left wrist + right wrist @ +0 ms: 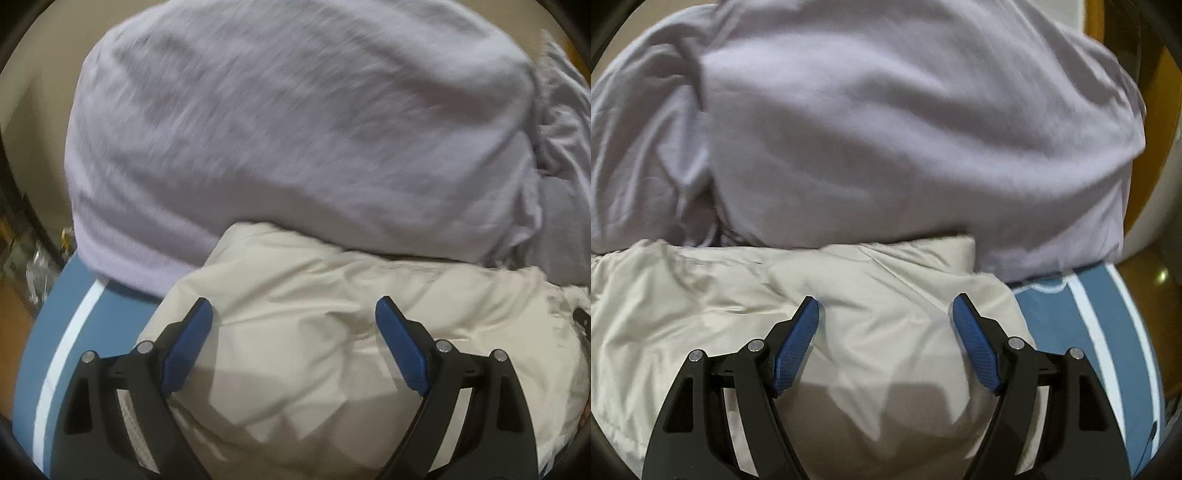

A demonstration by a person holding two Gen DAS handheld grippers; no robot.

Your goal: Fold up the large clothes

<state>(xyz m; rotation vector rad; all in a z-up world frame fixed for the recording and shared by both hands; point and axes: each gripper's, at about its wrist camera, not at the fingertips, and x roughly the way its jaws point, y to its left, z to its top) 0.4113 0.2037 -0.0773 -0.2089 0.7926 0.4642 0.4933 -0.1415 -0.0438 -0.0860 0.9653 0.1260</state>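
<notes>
A cream puffy jacket (332, 325) lies folded on a blue surface, with a large lilac garment (277, 129) lying behind it and partly over its far edge. My left gripper (294, 308) is open and empty just above the cream jacket. In the right wrist view the same cream jacket (738, 295) and lilac garment (886, 129) show. My right gripper (885, 304) is open and empty over the jacket's right part.
The blue surface with a white stripe (74, 332) shows at the left in the left wrist view and at the right in the right wrist view (1108, 332). Wooden floor (1152, 184) lies beyond its right edge. Clutter (37, 266) lies at the far left.
</notes>
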